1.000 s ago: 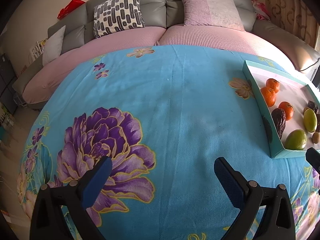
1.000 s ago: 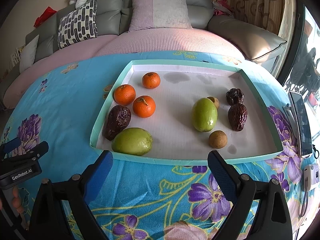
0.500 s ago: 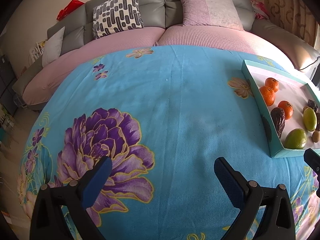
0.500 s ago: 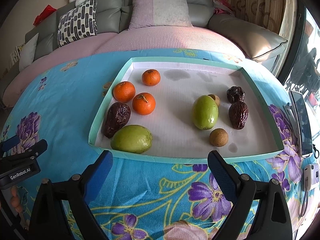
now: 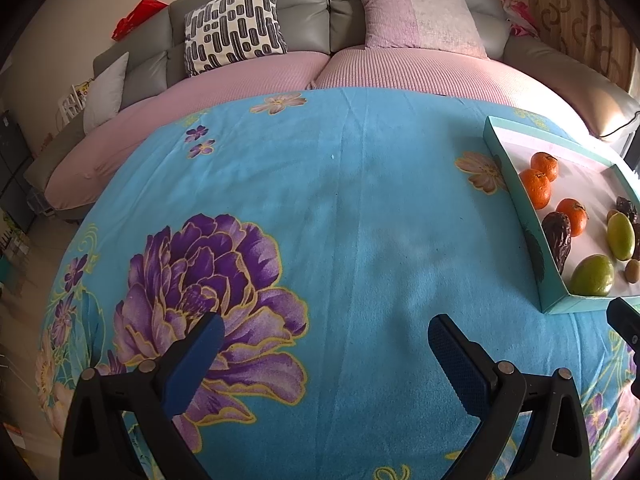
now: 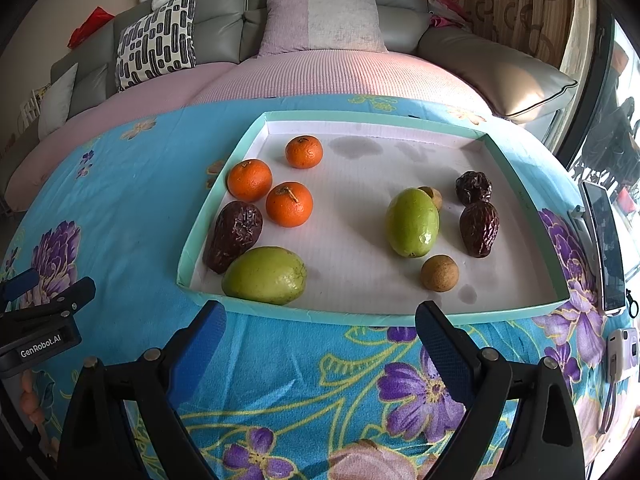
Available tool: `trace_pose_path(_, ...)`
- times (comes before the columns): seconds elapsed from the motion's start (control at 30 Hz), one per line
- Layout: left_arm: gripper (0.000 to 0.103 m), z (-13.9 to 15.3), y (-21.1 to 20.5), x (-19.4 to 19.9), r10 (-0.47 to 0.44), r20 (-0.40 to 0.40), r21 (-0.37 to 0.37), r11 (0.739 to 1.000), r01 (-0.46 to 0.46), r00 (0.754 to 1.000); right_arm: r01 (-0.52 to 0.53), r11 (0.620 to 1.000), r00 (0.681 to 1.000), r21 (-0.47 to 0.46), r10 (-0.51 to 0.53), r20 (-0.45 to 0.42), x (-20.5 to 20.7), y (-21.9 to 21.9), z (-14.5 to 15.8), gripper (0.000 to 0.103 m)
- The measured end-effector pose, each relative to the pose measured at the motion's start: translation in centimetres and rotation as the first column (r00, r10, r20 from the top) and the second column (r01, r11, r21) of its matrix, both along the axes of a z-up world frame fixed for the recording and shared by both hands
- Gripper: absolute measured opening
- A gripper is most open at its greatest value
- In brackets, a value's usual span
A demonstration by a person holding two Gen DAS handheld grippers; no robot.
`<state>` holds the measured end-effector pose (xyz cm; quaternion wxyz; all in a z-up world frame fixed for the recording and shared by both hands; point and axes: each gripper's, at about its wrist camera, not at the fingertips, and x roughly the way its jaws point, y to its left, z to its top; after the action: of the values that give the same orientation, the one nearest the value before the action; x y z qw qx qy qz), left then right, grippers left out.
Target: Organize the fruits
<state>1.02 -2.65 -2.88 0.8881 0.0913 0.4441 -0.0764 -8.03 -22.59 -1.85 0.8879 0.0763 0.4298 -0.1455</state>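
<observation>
A teal-rimmed white tray (image 6: 208, 224) lies on the floral blue cloth. In it, on the left, are three oranges (image 6: 289, 204), a dark wrinkled date (image 6: 234, 234) and a green mango (image 6: 264, 275). On the right are a second green mango (image 6: 412, 222), two dark dates (image 6: 479, 227) and two small brown longans (image 6: 439, 273). My right gripper (image 6: 320, 328) is open, just short of the tray's near rim, nothing between its fingers. My left gripper (image 5: 326, 340) is open over bare cloth, left of the tray (image 5: 516, 200).
A phone (image 6: 604, 248) and a small white device (image 6: 622, 350) lie on the cloth right of the tray. The grey sofa (image 6: 224, 24) with pink cushions and pillows runs behind the table. The left gripper's body (image 6: 40, 320) shows at the right wrist view's left edge.
The right gripper has crept slightly forward toward the tray's near rim. The left gripper has barely shifted. Both stay open; no fruit has moved.
</observation>
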Motion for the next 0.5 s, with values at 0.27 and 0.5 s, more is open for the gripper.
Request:
trace_pose_path(0.27,0.103,-0.07,-0.02,0.03,0.000,-0.008,0.004,1.000,0.000,1.000,-0.002,1.000,1.000,0.000,0.002,-0.004,0.05,0.03,-0.02,0.096)
trace_pose_path(0.5,0.103,0.07,0.03,-0.25,0.002,0.000,0.004,1.000,-0.002,1.000,-0.004,1.000,1.000,0.000,0.004,-0.009,0.09,0.09,-0.09,0.096)
